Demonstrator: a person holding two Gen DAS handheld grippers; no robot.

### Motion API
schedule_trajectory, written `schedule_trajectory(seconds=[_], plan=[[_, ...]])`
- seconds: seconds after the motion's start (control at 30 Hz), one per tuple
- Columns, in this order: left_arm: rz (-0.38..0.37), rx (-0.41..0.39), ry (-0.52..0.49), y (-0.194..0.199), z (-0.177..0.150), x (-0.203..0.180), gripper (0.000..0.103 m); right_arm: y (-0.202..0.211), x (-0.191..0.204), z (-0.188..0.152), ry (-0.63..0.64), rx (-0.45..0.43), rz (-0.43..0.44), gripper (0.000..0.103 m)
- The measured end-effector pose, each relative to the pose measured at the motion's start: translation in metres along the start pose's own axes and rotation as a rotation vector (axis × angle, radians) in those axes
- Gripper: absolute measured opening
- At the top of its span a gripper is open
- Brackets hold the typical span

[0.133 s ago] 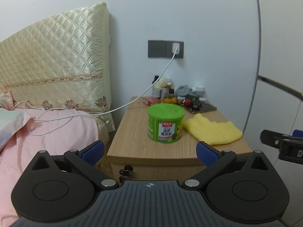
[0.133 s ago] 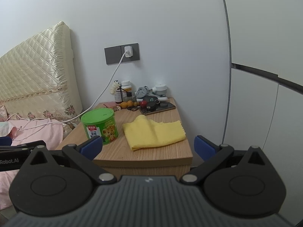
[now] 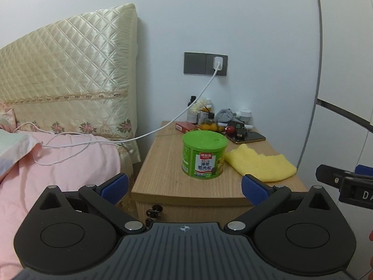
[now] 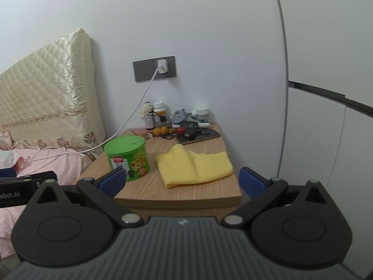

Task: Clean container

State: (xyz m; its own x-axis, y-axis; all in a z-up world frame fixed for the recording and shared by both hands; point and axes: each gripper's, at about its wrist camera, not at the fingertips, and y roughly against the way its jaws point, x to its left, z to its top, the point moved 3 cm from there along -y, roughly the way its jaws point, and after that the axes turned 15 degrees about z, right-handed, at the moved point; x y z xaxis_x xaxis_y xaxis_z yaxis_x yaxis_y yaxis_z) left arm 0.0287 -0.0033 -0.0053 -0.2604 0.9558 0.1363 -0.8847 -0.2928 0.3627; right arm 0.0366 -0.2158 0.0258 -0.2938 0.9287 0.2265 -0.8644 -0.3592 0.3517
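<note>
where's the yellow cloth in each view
Left wrist: the yellow cloth lies right of centre, to the right of the green can.
Right wrist: the cloth lies near centre, again to the can's right.
Shared landmark: the grey wall socket.

A cluster of small items (image 3: 219,121) at the back of the nightstand (image 3: 163,163) is too small to identify, though it seems to include bottles and small fruits. In the left wrist view the right gripper (image 3: 345,182) is cut off by the right edge. The pink bedding (image 3: 58,168) runs off the left edge, and the green container (image 3: 204,155) label is unreadable.
</note>
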Motion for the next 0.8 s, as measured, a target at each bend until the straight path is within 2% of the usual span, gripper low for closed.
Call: schedule_trajectory(seconds=[0.1,0.17,0.27,0.37,0.47,0.63,0.8], plan=[[0.019,-0.023,0.014,0.003,0.004,-0.002,0.103,0.001,-0.005,-0.002,-0.012,0.005,0.003,0.103],[0.059,-0.051,0.016,0.008,0.004,0.000,0.103,0.001,-0.004,0.001,0.006,0.005,0.012,0.103],[0.086,-0.043,0.038,0.009,0.000,0.005,0.103,0.005,-0.001,-0.001,0.025,-0.012,0.036,0.103],[0.077,-0.071,0.041,0.014,-0.008,0.007,0.103,0.006,-0.002,-0.004,0.045,-0.038,0.034,0.103],[0.078,-0.052,0.011,0.014,-0.017,0.007,0.103,0.010,-0.005,-0.010,0.075,-0.085,0.018,0.103],[0.053,-0.021,-0.011,0.011,-0.025,0.008,0.103,0.009,-0.012,-0.012,-0.017,-0.068,0.017,0.103],[0.035,-0.016,0.032,0.015,-0.021,0.017,0.103,0.008,-0.008,-0.013,-0.001,-0.047,0.004,0.103]])
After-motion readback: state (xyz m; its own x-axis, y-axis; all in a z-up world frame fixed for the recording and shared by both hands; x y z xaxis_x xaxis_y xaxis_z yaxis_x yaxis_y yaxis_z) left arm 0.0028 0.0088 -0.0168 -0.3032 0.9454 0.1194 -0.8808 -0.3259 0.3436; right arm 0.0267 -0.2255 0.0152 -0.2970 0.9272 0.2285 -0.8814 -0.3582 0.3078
